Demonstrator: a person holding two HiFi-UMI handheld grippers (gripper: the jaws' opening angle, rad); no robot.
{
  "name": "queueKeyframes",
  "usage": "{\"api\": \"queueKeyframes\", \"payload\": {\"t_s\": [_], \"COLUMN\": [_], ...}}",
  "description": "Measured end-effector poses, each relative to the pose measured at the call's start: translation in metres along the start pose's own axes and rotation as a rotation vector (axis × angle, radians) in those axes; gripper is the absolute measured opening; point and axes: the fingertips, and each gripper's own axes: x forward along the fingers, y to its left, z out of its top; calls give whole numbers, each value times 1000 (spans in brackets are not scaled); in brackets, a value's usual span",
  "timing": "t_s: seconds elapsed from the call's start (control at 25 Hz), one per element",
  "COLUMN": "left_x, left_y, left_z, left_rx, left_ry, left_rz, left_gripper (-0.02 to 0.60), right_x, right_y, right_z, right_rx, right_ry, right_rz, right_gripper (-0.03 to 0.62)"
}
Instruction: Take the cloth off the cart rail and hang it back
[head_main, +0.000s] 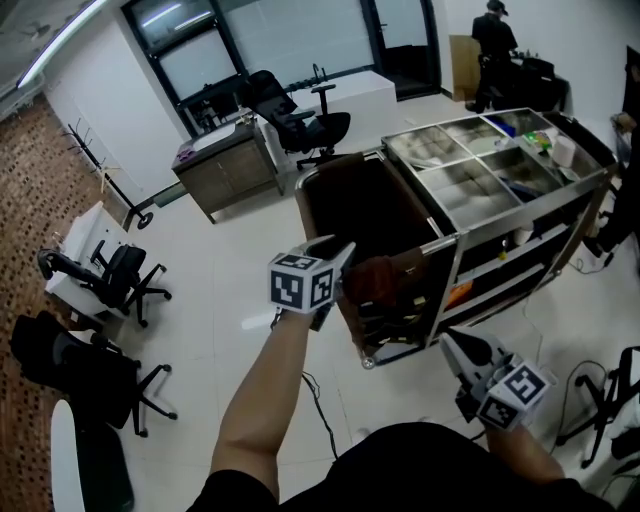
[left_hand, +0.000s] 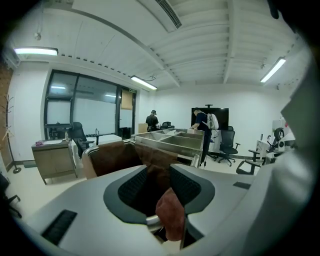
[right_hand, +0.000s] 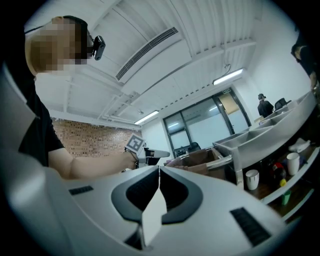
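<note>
A brown cloth (head_main: 385, 280) is bunched on the cart rail (head_main: 440, 245) at the near end of a steel cart (head_main: 560, 195). My left gripper (head_main: 345, 262) is right at the cloth. In the left gripper view the cloth (left_hand: 170, 215) fills the gap between the pads, and the left gripper (left_hand: 160, 170) is shut on it, with the rail (left_hand: 202, 159) just beyond. My right gripper (head_main: 450, 340) hangs lower, in front of the cart, shut and empty; in its own view the right gripper (right_hand: 159, 170) has its tips touching.
A brown bag (head_main: 360, 200) hangs at the cart's end behind the rail. The cart's shelves hold cups (right_hand: 251, 178) and bottles. Office chairs (head_main: 115, 280) stand at the left, a desk (head_main: 225, 165) behind. A person (head_main: 495, 40) stands at the far back. A cable (head_main: 320, 400) lies on the floor.
</note>
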Motion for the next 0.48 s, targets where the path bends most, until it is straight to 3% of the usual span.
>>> {"api": "queueKeyframes", "payload": {"t_s": [0.32,0.48], "left_x": [-80,-118], "left_y": [-59,-83], "left_z": [-14,-27], "left_rx": [-53,-125], "left_ry": [-283,-379], "left_rz": [-41,-24], "left_gripper": [139,82], "right_x": [25,38], "right_y": [22,35], "right_z": [3,2], "right_rx": [2,-3], "right_ry": [1,9], "right_rz": [71,111], "right_gripper": [20,20]}}
